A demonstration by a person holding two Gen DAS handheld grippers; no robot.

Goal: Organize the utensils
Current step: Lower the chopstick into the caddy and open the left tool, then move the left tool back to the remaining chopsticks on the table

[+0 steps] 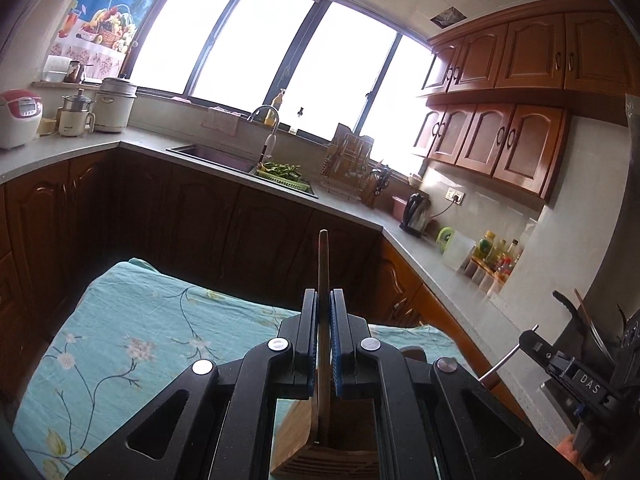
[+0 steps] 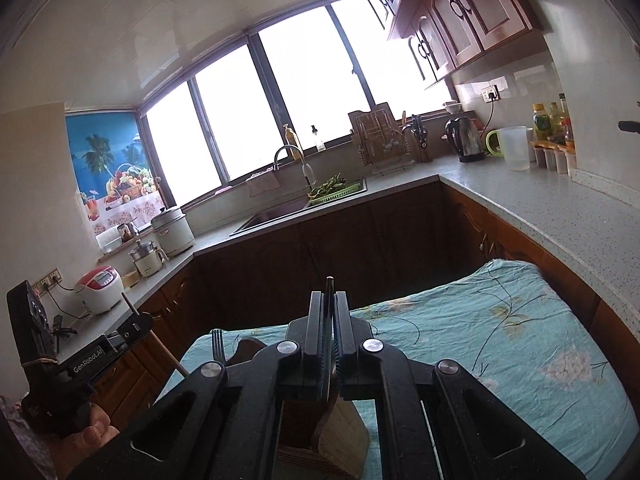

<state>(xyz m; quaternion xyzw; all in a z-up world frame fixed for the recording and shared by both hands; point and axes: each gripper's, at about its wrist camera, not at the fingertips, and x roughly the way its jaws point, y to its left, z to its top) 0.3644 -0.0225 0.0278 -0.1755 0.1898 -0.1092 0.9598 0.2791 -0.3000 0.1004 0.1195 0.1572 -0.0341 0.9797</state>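
My left gripper (image 1: 323,300) is shut on a wooden utensil handle (image 1: 323,264) that stands upright, its lower end inside a wooden utensil holder (image 1: 320,444) on the teal floral cloth (image 1: 140,340). My right gripper (image 2: 328,302) is shut on a thin dark utensil (image 2: 329,286), also upright over the same wooden holder (image 2: 340,428). A fork (image 2: 217,345) stands at the holder's left side. The left gripper also shows in the right wrist view (image 2: 134,322), holding the wooden stick. The right gripper shows in the left wrist view (image 1: 532,338).
A grey L-shaped counter (image 2: 560,216) wraps the room, with a sink (image 1: 212,154), a kettle (image 1: 416,214), bottles (image 1: 496,256), a dish rack (image 1: 348,168) and rice cookers (image 1: 18,118). Dark cabinets stand beyond the cloth-covered table.
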